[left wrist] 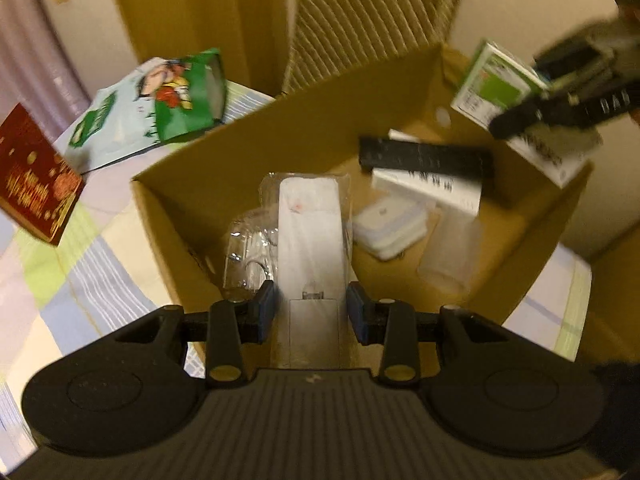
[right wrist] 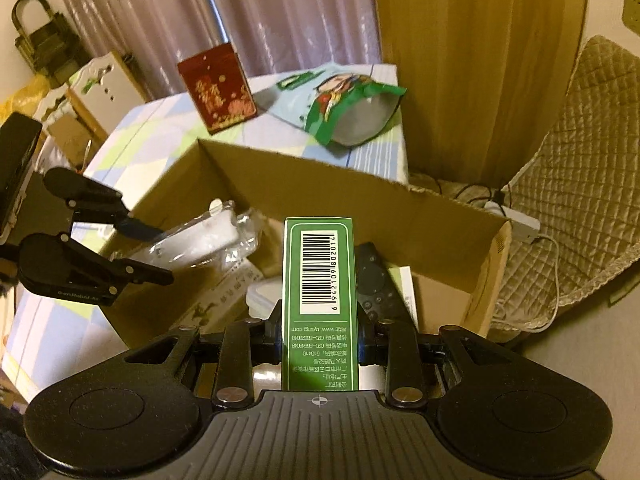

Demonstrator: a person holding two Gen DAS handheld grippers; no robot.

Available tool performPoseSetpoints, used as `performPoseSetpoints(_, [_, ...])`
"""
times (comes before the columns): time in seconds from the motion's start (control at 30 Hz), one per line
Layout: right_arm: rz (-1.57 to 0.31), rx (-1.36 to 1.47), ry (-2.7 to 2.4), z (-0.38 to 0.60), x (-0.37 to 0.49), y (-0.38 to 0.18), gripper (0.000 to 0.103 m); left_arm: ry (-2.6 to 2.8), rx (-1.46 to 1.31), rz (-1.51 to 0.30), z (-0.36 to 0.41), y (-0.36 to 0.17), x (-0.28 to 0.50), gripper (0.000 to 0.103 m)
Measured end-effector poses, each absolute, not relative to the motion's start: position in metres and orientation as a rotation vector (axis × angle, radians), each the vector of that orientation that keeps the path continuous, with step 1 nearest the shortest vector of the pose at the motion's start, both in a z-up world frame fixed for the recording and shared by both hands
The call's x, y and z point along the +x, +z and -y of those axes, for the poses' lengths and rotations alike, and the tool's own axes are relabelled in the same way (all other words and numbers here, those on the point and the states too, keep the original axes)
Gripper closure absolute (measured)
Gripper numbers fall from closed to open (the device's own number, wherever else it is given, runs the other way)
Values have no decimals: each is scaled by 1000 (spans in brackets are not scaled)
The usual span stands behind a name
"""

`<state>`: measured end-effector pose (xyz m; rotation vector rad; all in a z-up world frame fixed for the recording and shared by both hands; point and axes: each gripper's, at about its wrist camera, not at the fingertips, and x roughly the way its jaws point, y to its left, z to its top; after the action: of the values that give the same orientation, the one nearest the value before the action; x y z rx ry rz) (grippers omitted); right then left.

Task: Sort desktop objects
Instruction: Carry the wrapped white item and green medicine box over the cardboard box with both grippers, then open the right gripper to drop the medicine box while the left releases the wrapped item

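Note:
My left gripper [left wrist: 312, 308] is shut on a white device in a clear plastic wrapper [left wrist: 310, 236] and holds it over the open cardboard box [left wrist: 248, 136]. The wrapped device also shows in the right wrist view [right wrist: 200, 240]. My right gripper [right wrist: 319, 330] is shut on a green box with a barcode [right wrist: 319, 280], held above the same cardboard box [right wrist: 320, 184]. In the left wrist view the green box [left wrist: 496, 84] and the right gripper [left wrist: 520, 122] appear at the upper right. Inside the cardboard box lie a black remote [left wrist: 424, 158], a white carton [left wrist: 428, 190] and a small white case [left wrist: 388, 228].
On the patterned tablecloth [right wrist: 160, 128] behind the cardboard box stand a dark red packet [right wrist: 218, 88] and a green snack bag [right wrist: 344, 104]. A quilted chair [right wrist: 580, 180] and a white power strip with cables [right wrist: 516, 224] are at the right. Curtains hang behind.

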<state>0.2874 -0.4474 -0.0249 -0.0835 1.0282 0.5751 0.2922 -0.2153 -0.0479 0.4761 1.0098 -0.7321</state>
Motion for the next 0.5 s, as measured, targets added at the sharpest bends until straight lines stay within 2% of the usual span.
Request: performPoseSetpoints(0.5, [-1079,-109,571,446,294,-42,73,-709,559,-1089,241,-77,299,70])
